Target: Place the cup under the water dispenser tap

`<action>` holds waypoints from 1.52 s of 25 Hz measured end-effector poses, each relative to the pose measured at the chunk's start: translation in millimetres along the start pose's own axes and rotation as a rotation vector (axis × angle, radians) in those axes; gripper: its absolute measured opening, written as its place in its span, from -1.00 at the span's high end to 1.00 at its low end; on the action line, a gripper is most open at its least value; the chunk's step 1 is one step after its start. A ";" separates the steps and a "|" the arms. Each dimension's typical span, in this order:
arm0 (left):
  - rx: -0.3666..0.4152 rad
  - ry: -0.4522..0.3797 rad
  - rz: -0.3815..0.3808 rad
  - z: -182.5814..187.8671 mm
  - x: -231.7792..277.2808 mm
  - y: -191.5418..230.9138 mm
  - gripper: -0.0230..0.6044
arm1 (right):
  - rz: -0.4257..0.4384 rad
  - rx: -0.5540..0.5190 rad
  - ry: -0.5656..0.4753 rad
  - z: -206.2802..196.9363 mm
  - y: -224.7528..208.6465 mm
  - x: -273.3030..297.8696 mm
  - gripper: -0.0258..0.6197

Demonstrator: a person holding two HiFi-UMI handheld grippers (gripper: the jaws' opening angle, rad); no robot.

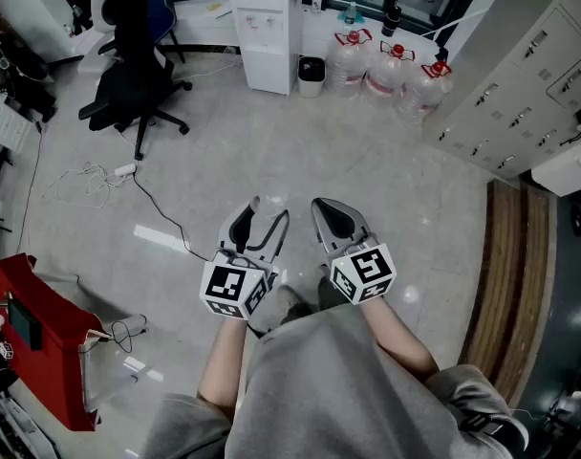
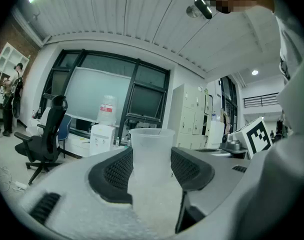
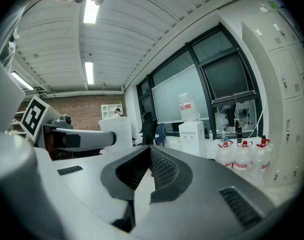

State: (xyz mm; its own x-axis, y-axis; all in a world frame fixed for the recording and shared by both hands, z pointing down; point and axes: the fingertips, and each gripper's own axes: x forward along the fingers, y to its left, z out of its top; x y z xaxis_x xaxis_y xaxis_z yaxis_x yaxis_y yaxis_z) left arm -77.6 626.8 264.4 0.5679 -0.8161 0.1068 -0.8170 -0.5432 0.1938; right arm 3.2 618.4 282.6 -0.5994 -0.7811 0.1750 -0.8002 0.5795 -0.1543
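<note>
A translucent plastic cup (image 2: 151,151) stands upright between the jaws of my left gripper (image 2: 152,156), whose pads press on its sides. In the head view the left gripper (image 1: 269,208) is held in front of the person's body, above the floor. My right gripper (image 1: 319,203) is level with it just to the right, shut with nothing in it; its pads meet at the tips (image 3: 149,148). The white water dispenser (image 1: 267,32) stands far ahead by the back wall, also seen past the cup (image 2: 103,136) and in the right gripper view (image 3: 194,134).
A black office chair (image 1: 138,65) stands left of the dispenser, with cables (image 1: 99,180) on the floor. A small bin (image 1: 311,75) and three big water bottles (image 1: 391,70) stand to its right. Lockers (image 1: 520,75) line the right side. A red box (image 1: 37,338) is at near left.
</note>
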 end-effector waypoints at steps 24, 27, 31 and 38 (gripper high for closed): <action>-0.014 0.014 0.025 -23.0 -17.5 10.7 0.17 | 0.035 0.001 0.042 -28.3 23.7 9.9 0.88; -0.010 0.028 0.030 -23.0 1.2 22.4 0.17 | 0.026 0.016 0.049 -29.3 4.5 28.4 0.88; -0.004 0.048 0.063 -16.7 32.1 52.6 0.17 | 0.026 0.050 0.041 -21.0 -26.5 62.0 0.88; 0.024 0.060 0.061 5.6 112.3 71.5 0.17 | 0.043 0.086 0.020 -1.7 -90.8 108.1 0.88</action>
State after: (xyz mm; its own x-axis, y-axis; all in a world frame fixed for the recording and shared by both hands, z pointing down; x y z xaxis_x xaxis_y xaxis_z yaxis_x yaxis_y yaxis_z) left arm -72.8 495.2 284.8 0.5217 -0.8347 0.1761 -0.8518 -0.4983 0.1617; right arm 11.0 481.7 317.2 -0.6342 -0.7505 0.1859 -0.7696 0.5898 -0.2445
